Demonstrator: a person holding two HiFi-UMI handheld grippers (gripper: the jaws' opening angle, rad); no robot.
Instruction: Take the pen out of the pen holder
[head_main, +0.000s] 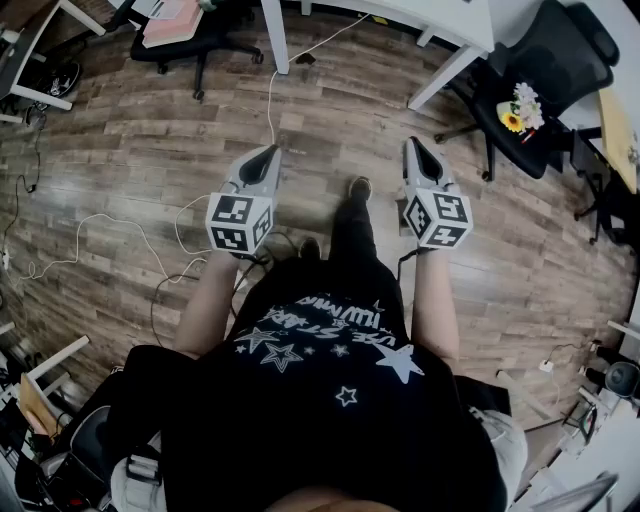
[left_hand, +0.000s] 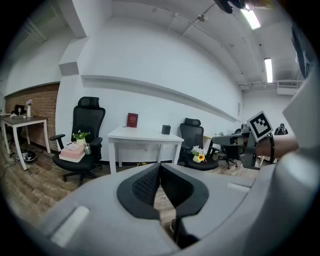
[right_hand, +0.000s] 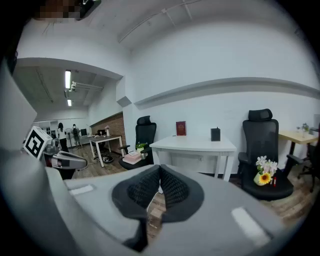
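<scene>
A small dark pen holder (left_hand: 166, 129) stands on a white table (left_hand: 145, 135) across the room; it also shows in the right gripper view (right_hand: 215, 134). No pen can be made out in it at this distance. My left gripper (head_main: 272, 150) and right gripper (head_main: 413, 142) are held side by side over the wooden floor, far short of the table. The left gripper's (left_hand: 159, 165) pads meet at the tips with nothing between them. The right gripper (right_hand: 160, 167) is shut and empty too.
A red book (left_hand: 132, 120) stands on the table. One black chair (left_hand: 82, 145) carries pink boxes and a plant, another (right_hand: 265, 165) holds flowers (right_hand: 264, 175). Cables (head_main: 120, 240) trail over the floor at left. More desks and chairs stand around the room.
</scene>
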